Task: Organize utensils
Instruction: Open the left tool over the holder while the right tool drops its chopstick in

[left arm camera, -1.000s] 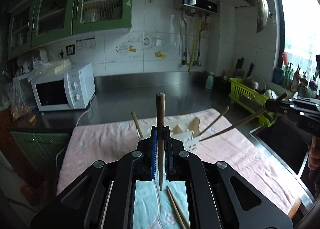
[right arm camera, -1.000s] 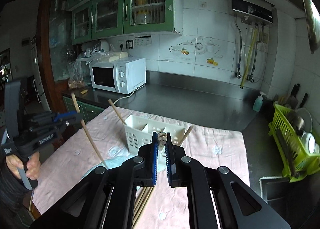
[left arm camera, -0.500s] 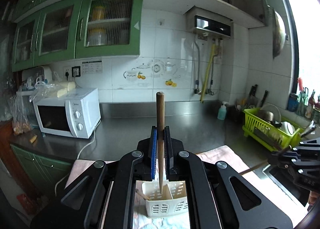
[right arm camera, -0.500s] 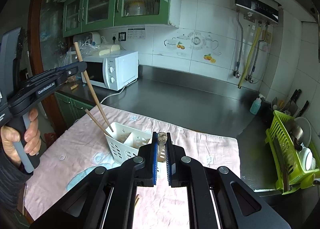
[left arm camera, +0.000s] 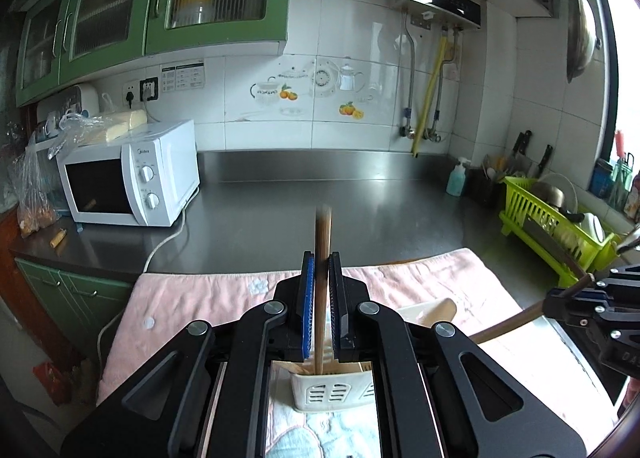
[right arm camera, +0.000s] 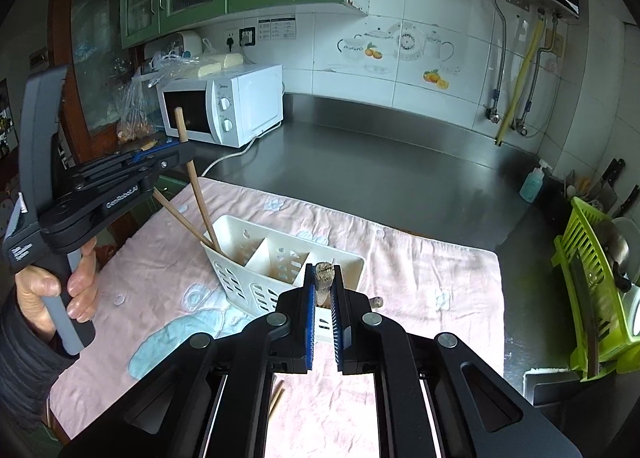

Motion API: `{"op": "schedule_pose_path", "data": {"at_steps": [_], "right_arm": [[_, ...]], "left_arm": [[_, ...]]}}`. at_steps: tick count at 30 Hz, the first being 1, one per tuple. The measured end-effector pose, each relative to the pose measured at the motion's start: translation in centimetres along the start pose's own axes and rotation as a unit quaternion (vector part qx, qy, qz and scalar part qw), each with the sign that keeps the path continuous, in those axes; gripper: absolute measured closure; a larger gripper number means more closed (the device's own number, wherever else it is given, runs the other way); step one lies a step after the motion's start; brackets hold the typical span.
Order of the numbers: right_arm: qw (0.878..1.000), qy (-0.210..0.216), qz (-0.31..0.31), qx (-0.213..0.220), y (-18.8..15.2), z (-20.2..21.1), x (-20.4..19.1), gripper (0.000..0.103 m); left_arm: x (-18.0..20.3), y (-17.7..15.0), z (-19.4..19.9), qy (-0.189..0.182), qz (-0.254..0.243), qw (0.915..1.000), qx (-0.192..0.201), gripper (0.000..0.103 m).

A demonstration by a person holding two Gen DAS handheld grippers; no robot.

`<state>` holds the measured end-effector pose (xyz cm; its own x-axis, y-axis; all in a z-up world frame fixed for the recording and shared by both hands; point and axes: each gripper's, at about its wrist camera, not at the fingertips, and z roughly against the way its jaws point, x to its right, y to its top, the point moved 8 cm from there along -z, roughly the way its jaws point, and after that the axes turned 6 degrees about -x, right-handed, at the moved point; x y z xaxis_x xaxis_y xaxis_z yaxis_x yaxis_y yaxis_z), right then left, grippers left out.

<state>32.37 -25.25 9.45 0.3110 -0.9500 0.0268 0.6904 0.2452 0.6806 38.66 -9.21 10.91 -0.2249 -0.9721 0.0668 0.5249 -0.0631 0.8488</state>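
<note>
- While both pairs of jaws are clamped shut, each on one wooden chopstick, the white caddy (right arm camera: 280, 270) with its three compartments serves as the landmark for everything below.
- Left gripper (left arm camera: 319, 298): its jaws pinch a chopstick (left arm camera: 322, 242) nearly upright. In the right wrist view the lower tip of that stick sits inside the caddy's leftmost compartment, beside another chopstick (right arm camera: 180, 218) that already leans there. Holding it steep looks meant to let it slide straight down into the slot.
- Right gripper (right arm camera: 322, 298): its jaws grip a second chopstick (right arm camera: 323, 278) seen almost end-on, so only its blunt top shows. It hangs over the near wall of the caddy, towards the right-hand compartment. Whether its tip is inside yet cannot be told.
- A person's hand (right arm camera: 52, 290) wraps the left gripper's handle, to the left of the caddy.
- Caddy: it stands on a pink towel (right arm camera: 420, 274) laid over the steel tabletop (right arm camera: 400, 162), likely to stop it sliding and to soften contact.
- More chopsticks (right arm camera: 277, 398) lie on the towel on the near side of the caddy, still to be sorted.
- Behind the caddy to the left stands a white microwave (right arm camera: 224, 106); far to its right is a green dish rack (right arm camera: 588, 258).
- Judgement: the task is partway through, with both held sticks about to be dropped in.
</note>
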Motion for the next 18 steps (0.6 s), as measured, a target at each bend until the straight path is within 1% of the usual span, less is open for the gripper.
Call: {"op": "schedule_pose_path", "data": {"at_steps": [5,7,11,13,15,17,18], "right_arm": [[1.000,-0.006,-0.005,0.009,0.0,-0.5,0.2,0.094],[1.000,-0.010,-0.010,0.018,0.0,0.0,0.4,0.090],[0.999,-0.006,-0.015,0.035,-0.1,1.6,0.3,0.085],[0.999,-0.008,-0.013,0.046,-0.4,2.7,0.0,0.081],[0.998,-0.005,-0.011,0.054,-0.9,3.7,-0.6,0.080],[0.998,-0.005,-0.010,0.062,-1.7,4.7,-1.1,0.078],[0.998,-0.004,-0.010,0.065,-2.2,5.1,-1.4,0.075]], "left_arm": [[0.2,-0.6,0.8,0.000,-0.009,0.9999,0.004,0.095],[0.3,-0.9,1.2,0.003,-0.013,0.9999,0.006,0.095],[0.3,-1.6,2.5,0.009,-0.015,0.9998,0.011,0.094],[0.3,-2.1,3.3,0.012,-0.018,0.9997,0.014,0.090],[0.3,-2.6,4.3,0.019,-0.023,0.9994,0.019,0.083],[0.2,-3.3,5.4,0.026,-0.027,0.9990,0.024,0.082],[0.2,-3.7,5.9,0.029,-0.028,0.9989,0.025,0.081]]}}
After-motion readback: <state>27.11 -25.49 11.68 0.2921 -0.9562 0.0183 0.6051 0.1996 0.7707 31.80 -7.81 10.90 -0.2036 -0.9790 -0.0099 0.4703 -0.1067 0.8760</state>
